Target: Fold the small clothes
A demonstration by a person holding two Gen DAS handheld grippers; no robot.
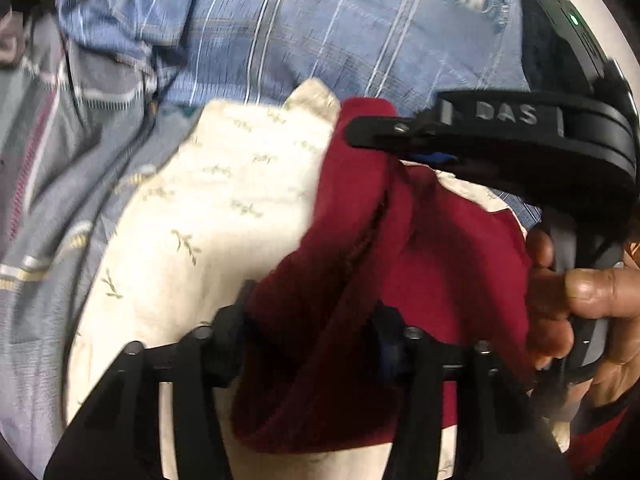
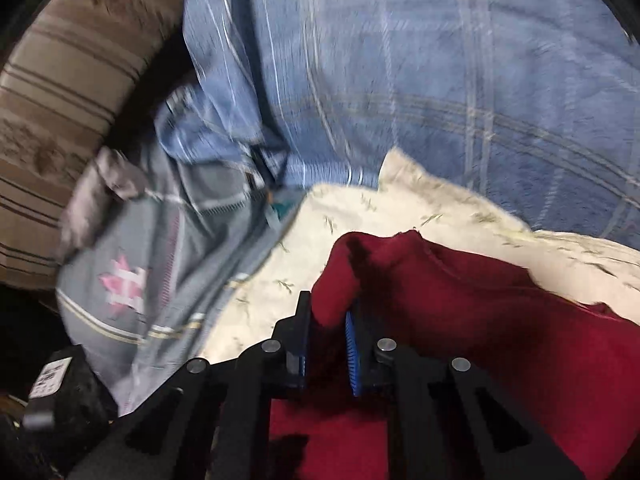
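The right gripper (image 2: 326, 332) has its blue-padded fingers (image 2: 352, 354) pinched on a bunched fold of the dark red garment (image 2: 500, 320), the cloth humped up just above the tips and spilling away to the right and down under the frame. In the left wrist view the left gripper (image 1: 312, 344) stands with its jaws part-way apart and a thick roll of the same red garment (image 1: 400, 264) filling the gap, pressed by both fingers, so it is clamped on the cloth. A hand (image 1: 592, 304) on the right gripper's handle sits at the garment's right edge. The red piece lies on a cream cloth with small leaf sprigs (image 1: 224, 208), whose pointed edge reaches a blue checked sheet (image 2: 460, 80). To the left, a grey striped garment (image 2: 152, 264) is crumpled against the cream edge; the bare room lies ahead, over the blue sheet.
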